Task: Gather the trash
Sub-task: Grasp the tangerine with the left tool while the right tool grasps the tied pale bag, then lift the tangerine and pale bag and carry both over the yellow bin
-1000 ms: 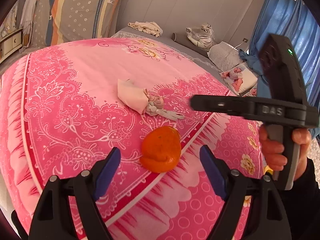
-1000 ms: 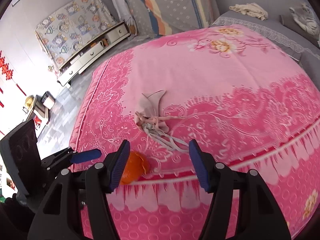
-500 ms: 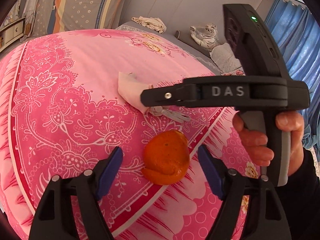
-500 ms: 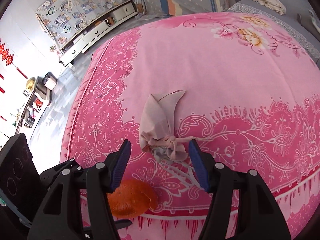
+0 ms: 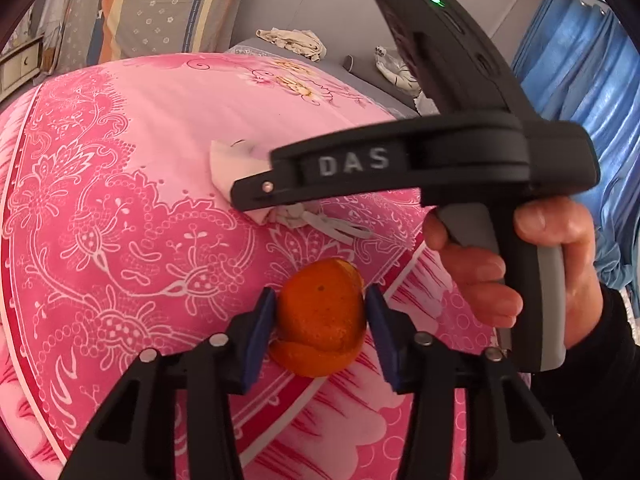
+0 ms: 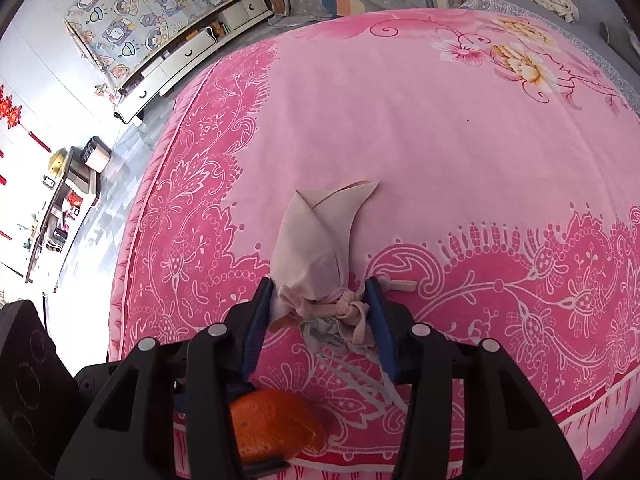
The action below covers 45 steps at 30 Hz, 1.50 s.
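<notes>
1. The left gripper [image 5: 320, 316] has just been closing, and its blue pads [image 5: 262, 336] now press against both sides of an orange peel [image 5: 322, 322] — a curled piece lying on the pink floral bedspread [image 5: 120, 200] near its red border band.
2. The right gripper [image 6: 320, 312] has likewise just been closing; its pads [image 6: 258, 320] pinch a knotted pale-pink cloth bundle [image 6: 320, 248] at the tied end, where a knot and loose grey strips bunch up between the fingers.
3. The bundle's pointed end lies flat on the bedspread, pointing away from the gripper towards the plain pink middle of the cover.
4. In the left wrist view the right gripper's black body, marked DAS, crosses the frame above the peel, with a hand [image 5: 520, 264] wrapped round its grey handle.
5. In the right wrist view the peel shows low in the frame, just beside the bundle and partly hidden behind the gripper's left finger — peel and bundle lie near each other.
6. Beyond the bed stand blue curtains [image 5: 580, 80], a low drawer unit [image 6: 192, 44] and a striped cushion [image 5: 140, 8].
</notes>
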### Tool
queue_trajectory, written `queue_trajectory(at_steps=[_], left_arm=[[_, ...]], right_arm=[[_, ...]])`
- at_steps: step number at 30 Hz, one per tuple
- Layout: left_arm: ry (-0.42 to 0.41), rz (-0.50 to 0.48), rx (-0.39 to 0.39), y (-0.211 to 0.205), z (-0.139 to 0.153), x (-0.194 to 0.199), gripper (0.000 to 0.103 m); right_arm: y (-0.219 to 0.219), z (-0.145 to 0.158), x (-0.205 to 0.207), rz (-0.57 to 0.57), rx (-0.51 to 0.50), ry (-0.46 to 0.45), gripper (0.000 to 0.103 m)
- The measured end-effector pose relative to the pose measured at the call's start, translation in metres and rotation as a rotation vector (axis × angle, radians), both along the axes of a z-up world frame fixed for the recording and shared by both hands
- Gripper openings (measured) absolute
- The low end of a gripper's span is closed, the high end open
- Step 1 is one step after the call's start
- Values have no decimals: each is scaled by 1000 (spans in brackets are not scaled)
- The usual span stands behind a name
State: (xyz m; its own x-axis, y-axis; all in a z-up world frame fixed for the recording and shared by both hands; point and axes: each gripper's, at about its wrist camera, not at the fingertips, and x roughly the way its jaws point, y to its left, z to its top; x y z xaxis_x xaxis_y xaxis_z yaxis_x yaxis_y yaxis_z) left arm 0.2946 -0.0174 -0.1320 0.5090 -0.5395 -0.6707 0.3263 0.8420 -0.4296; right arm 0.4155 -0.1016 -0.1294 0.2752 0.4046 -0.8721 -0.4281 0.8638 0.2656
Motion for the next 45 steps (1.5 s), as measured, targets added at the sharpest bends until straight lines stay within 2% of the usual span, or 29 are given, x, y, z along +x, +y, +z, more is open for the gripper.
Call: queue_trajectory(at_steps=[4,10,19,26,30,35,45], left_arm=[[3,2,-17,0,-1,0,38],[-2,0,-24,7,-2,-9,36],[-15,-9,-22,17,8,-23,35],[-84,-37,-2,15,38,-54,35],[-139,-63,22,8,62,-71,35],[-220,-115,30,-19,99,-102,35],[-353,-263,7,-78,143,-151,35]], right_arm=[[-2,-1,2,-17,30,15,32],[-9,2,2,-40,75,28,24],[-39,30,-3,-105,144,-17,23],[-82,64,-23,-164,193,-93,23],[-118,82,-43,-219,220,-136,23],[-164,103,-84,-286,242,-198,23],[-243,126,-202,-429,248,-323,23]])
